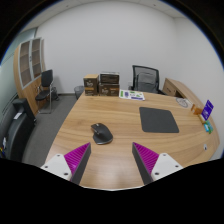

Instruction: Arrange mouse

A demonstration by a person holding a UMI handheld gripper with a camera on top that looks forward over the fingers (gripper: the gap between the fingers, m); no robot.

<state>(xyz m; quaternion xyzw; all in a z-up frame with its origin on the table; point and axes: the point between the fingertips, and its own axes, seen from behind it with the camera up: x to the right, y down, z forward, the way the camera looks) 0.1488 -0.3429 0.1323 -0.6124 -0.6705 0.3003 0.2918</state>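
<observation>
A dark grey computer mouse (101, 132) lies on the wooden desk (120, 150), ahead of my fingers and a little to the left. A dark square mouse mat (158, 120) lies flat on the desk to the right of the mouse, farther away. My gripper (112, 160) is open and empty, its two fingers with magenta pads (76, 157) held wide apart above the near part of the desk. Nothing stands between the fingers.
Papers (131, 95) lie at the desk's far edge. A small purple-and-white object (208, 111) stands at the desk's right end. Black office chairs (146, 77) stand behind the desk and at the left (14, 130). Shelves (30, 62) line the left wall.
</observation>
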